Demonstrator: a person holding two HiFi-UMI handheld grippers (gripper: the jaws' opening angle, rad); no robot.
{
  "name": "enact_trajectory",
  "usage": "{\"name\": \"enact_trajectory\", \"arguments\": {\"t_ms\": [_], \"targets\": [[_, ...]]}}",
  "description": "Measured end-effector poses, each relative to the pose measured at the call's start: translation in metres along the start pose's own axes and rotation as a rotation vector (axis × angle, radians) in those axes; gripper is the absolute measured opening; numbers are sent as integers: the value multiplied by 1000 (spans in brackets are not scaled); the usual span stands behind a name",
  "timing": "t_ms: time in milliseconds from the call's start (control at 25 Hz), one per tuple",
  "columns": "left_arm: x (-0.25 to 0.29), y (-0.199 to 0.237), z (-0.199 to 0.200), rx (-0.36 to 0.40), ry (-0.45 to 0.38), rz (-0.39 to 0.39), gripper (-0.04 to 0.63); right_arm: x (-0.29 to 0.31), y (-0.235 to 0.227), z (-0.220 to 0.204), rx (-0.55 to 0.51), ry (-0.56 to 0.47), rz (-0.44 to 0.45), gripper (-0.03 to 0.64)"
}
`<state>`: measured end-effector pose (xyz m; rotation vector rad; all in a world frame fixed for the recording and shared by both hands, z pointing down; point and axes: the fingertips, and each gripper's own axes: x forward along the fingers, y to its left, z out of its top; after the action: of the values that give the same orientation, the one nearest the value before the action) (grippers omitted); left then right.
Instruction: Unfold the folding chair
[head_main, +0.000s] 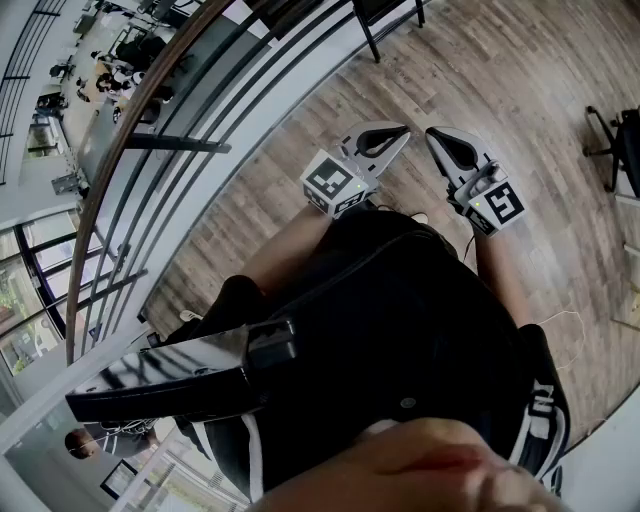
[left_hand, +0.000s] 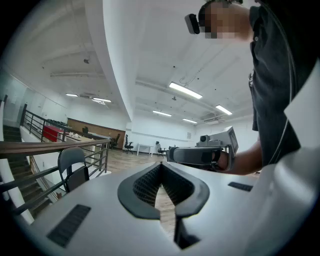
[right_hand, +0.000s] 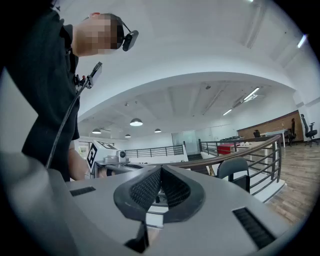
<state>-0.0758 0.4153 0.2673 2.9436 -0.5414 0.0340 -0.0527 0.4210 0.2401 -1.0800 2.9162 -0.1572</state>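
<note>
A dark chair with a rounded back stands by the railing, small in the left gripper view (left_hand: 73, 169) and in the right gripper view (right_hand: 235, 173); I cannot tell how far it is folded. Only its black legs (head_main: 388, 22) show at the top of the head view. Both grippers are held level in front of the person, over the wooden floor and well short of the chair. My left gripper (head_main: 398, 133) (left_hand: 161, 168) is shut with nothing between its pads. My right gripper (head_main: 434, 134) (right_hand: 160, 170) is shut and empty too. The two point towards each other.
A metal railing with a wooden handrail (head_main: 150, 110) runs along the left, with a drop to a lower floor beyond it. A black office chair (head_main: 618, 145) stands at the right edge. A black device (head_main: 170, 380) hangs on the person's chest.
</note>
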Motion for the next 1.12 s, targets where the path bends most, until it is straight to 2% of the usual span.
{"name": "enact_trajectory", "arguments": {"t_ms": [200,360,520,720,920,1120], "targets": [[-4,-1,1,-1,0,3,3,0,5,-6,12,34,-9,8],[-5,-2,-2,5,9,0,3,3,9,-1,35,5,-7,8],[-3,-2,-3,11,14,-4,3,3,5,-3,37,18,-14,8],[-7,2,-1,3,-10,-1,3,5,7,-2,67,-2,4,8],[-4,7,-3,48,12,13,3,10,8,-4,21,2,42,8],[-7,19,-6,37,18,33,3,18,1,-10,39,22,23,8]]}}
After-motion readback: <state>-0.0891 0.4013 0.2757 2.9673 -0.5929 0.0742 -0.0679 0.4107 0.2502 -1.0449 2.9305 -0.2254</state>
